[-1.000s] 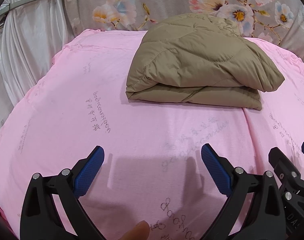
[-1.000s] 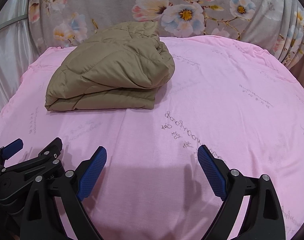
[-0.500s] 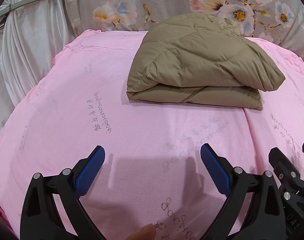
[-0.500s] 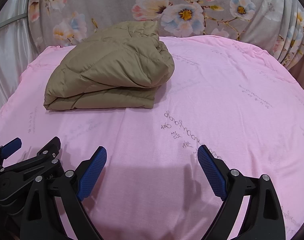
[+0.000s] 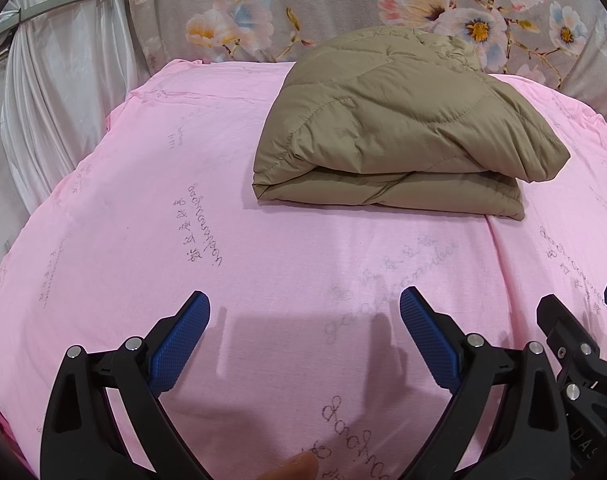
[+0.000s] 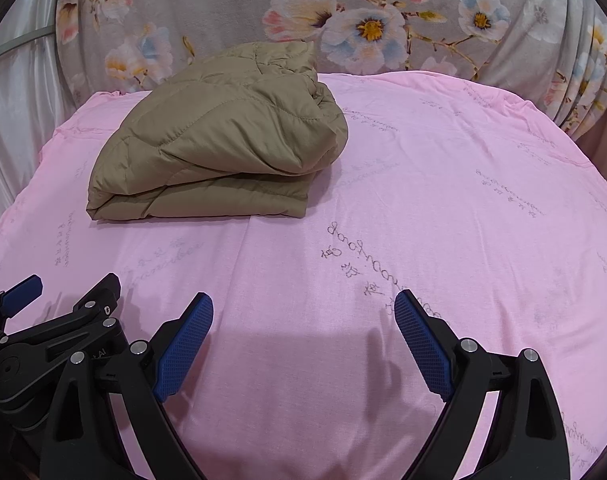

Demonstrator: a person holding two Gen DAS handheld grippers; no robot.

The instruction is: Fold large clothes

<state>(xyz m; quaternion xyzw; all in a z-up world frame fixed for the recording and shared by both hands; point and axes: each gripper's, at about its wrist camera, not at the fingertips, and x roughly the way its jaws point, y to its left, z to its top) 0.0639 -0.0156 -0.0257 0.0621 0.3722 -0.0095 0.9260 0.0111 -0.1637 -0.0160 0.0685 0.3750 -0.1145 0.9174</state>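
1. khaki quilted jacket [image 5: 399, 128] lies folded in a bundle on the pink sheet [image 5: 151, 208], at the far side near the floral fabric [image 5: 343, 4].
2. left gripper [image 5: 303, 320]: fingers wide apart, holding nothing, over bare sheet.
3. right gripper [image 6: 303, 320]: fingers wide apart, holding nothing, well short of the jacket.
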